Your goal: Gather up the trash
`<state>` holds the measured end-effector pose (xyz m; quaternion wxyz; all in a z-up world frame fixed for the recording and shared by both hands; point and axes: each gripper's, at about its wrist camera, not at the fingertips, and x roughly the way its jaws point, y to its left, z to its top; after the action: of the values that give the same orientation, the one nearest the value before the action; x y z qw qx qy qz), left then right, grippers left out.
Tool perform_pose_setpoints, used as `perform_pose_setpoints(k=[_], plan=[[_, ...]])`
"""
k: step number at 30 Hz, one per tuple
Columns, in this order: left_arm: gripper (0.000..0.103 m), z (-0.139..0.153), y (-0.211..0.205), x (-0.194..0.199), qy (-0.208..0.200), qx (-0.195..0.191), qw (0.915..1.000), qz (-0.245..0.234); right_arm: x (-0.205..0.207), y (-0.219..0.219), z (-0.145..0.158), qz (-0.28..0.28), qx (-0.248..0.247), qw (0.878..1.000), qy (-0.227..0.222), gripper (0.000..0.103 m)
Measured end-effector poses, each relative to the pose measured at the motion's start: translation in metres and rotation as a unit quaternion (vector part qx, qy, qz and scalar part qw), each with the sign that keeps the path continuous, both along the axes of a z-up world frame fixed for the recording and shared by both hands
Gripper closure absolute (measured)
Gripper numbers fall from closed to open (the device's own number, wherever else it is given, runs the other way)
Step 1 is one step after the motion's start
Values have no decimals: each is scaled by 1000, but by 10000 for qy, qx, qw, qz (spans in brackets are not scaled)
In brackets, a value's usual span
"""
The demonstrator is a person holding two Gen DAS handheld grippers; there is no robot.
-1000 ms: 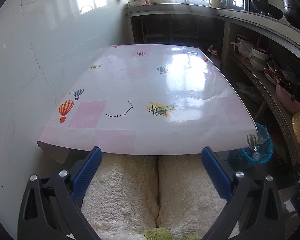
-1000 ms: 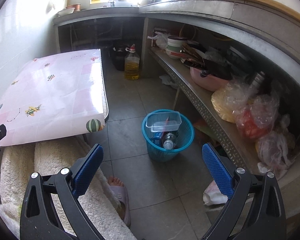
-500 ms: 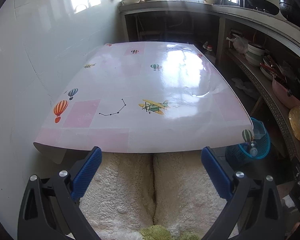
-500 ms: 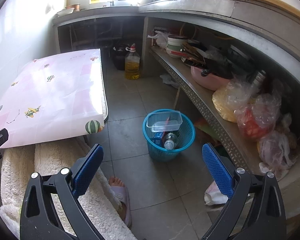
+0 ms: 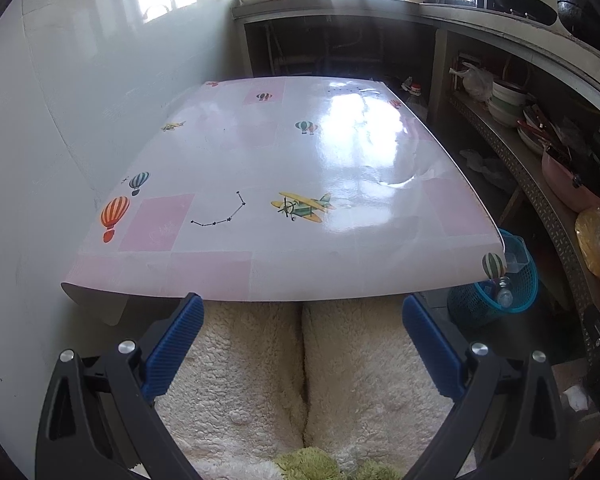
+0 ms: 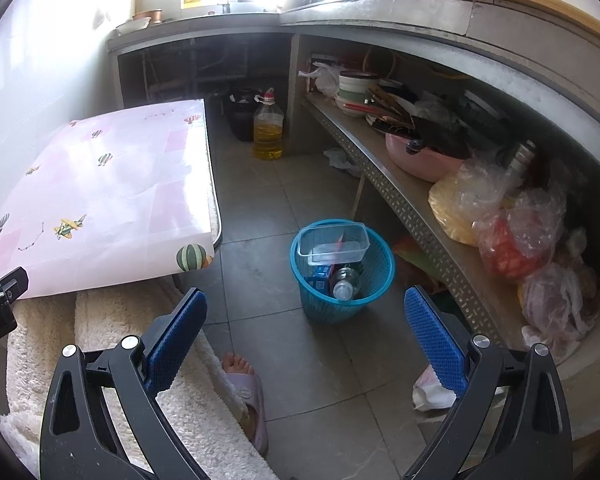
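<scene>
A blue mesh trash basket [image 6: 342,276] stands on the grey tile floor; it holds a clear plastic box [image 6: 334,242], a plastic bottle [image 6: 346,282] and a blue carton. The same basket [image 5: 496,292] peeks out past the table's right corner in the left wrist view. My right gripper [image 6: 304,332] hangs open and empty above the floor, in front of the basket. My left gripper [image 5: 302,336] is open and empty too, held over the person's lap at the near edge of the pink table [image 5: 284,184]. No trash shows on the tabletop.
A person in fluffy cream trousers [image 5: 300,380] sits at the table, a slippered foot [image 6: 246,392] on the floor. The open shelf [image 6: 412,200] on the right carries bowls, a pink pot and plastic bags. An oil bottle [image 6: 267,130] stands far back. Crumpled paper [image 6: 432,390] lies by the shelf base.
Both views drifted slightly; the left gripper shifted a little so the table sits more to the left. Both grippers stayed open.
</scene>
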<state>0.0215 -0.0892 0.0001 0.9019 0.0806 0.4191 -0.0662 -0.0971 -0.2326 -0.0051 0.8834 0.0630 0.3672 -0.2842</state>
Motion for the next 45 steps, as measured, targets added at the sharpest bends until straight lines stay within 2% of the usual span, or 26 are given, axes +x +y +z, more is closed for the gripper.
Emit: perform_pose_setpoints(k=[45], plan=[[6,1,3,0,37,-19,10000,71,2,1,3,3,-28,10000,-34,8]])
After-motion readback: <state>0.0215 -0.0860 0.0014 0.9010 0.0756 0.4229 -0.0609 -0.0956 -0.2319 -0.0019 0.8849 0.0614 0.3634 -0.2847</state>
